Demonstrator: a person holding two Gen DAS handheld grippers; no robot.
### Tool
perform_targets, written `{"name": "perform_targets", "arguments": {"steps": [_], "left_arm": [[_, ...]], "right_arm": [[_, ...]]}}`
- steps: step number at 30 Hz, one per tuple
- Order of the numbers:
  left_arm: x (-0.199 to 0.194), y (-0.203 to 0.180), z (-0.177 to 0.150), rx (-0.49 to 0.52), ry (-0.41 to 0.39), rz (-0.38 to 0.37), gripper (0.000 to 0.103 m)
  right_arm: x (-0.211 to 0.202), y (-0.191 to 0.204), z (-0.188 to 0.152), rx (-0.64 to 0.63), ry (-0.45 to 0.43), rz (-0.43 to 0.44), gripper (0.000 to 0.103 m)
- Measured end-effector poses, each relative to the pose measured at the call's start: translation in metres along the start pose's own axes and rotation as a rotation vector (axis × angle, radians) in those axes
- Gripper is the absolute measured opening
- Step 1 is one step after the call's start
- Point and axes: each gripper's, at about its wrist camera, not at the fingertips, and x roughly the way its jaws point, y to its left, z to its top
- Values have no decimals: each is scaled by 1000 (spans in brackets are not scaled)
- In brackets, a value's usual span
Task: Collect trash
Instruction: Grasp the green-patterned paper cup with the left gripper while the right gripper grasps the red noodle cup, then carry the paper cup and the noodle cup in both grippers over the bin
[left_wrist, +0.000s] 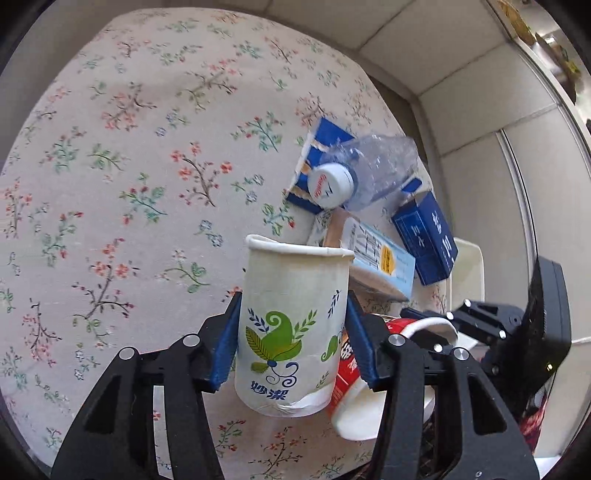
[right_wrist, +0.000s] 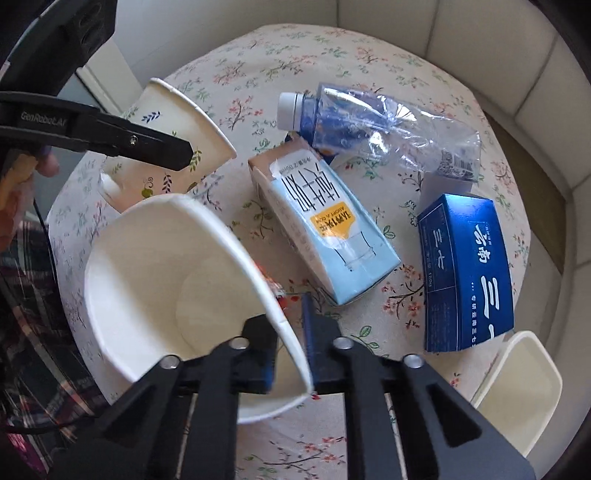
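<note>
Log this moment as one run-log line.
left gripper: shut on leaf-print paper cup | right gripper: shut on red paper cup rim | table: carton, bottle, blue box remain

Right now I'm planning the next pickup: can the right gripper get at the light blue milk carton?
Probably not yet. The right gripper is shut on the wall of the red-and-white cup, so it's occupied. The milk carton itself lies uncovered just ahead, its near end clear.

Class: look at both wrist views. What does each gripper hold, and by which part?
The left gripper clamps the leaf-printed paper cup across its side wall. The right gripper pinches the red-and-white paper cup by its rim wall.
</note>
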Motion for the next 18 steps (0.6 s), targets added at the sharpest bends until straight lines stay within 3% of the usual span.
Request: {"name": "perform_targets", "arguments": {"steps": [10, 18], "left_arm": [[-35, -11, 7, -7, -158, 1, 50], [-64, -21, 9, -3, -282, 2, 50]], "right_arm": [[-49, 12, 7, 94, -207, -4, 8], [-84, 8, 8, 151, -341, -74, 8]]}}
